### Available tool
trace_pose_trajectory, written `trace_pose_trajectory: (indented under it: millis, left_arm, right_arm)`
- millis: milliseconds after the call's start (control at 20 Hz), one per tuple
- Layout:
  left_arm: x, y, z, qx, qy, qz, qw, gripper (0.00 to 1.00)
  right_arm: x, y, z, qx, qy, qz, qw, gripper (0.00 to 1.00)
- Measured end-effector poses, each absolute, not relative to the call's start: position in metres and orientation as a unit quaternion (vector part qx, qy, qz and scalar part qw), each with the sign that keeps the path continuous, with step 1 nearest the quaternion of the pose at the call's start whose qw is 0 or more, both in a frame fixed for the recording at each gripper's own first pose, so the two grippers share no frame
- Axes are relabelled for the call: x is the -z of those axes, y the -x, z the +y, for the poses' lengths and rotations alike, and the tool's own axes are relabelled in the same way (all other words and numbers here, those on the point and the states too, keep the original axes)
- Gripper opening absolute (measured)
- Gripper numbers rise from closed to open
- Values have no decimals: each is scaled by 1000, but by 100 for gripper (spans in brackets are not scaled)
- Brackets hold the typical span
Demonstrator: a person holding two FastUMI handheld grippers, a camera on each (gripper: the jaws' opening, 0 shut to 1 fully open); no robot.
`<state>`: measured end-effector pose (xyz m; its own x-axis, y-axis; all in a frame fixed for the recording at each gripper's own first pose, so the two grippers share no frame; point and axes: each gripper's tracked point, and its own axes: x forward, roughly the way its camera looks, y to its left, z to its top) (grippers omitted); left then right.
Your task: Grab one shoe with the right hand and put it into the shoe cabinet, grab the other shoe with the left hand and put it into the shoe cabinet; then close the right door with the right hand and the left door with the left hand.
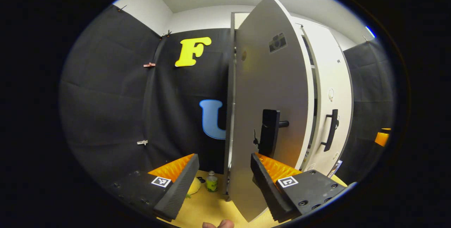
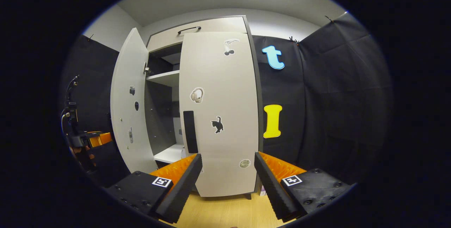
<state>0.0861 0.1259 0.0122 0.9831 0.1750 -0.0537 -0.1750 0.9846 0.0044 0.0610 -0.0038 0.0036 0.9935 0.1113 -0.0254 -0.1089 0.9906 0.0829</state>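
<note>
The shoe cabinet's left door (image 1: 271, 80) stands half open right in front of my left gripper (image 1: 223, 182), which is open and holds nothing. The door's black handle (image 1: 269, 133) is just above my right fingertip. The right door (image 1: 331, 94) looks shut, with its handle (image 1: 331, 129) facing me. In the right gripper view the right door (image 2: 218, 115) faces my open, empty right gripper (image 2: 227, 185), and the left door (image 2: 128, 115) swings outward. Between the doors I see shelves (image 2: 165, 78) in a dark interior. I cannot make out the shoes inside.
A small green bottle (image 1: 211, 182) and a yellow object (image 1: 193, 186) sit on the wooden floor (image 1: 211, 207) by the cabinet's left side. The left gripper (image 2: 82, 140) appears at the far left of the right gripper view. Black cloth walls close in on both sides.
</note>
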Motion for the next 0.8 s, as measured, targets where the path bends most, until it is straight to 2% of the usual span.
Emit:
trace_pose_trajectory:
  millis: [250, 350, 400, 450, 650, 800]
  left_arm:
    - [-16, -101, 72, -37, 3, 15, 999, 94]
    - [-20, -100, 63, -29, 12, 9, 999, 92]
    - [-23, -99, 59, -24, 18, 5, 1000, 96]
    - [-24, -96, 52, -23, 21, 2, 1000, 92]
    - [-26, -78, 42, -20, 13, 4, 1000, 94]
    - [-23, -68, 36, -15, 10, 11, 1000, 94]
  right_arm:
    - [-4, -52, -14, -48, -11, 14, 999, 98]
    - [-8, -50, -14, -52, -12, 11, 998, 98]
    - [-10, -49, -13, -55, -13, 8, 998, 98]
    - [-12, -47, -13, -58, -15, 6, 998, 98]
    - [-14, -43, -13, -57, -20, 0, 998, 100]
    - [-12, -43, -8, -60, -20, 5, 998, 98]
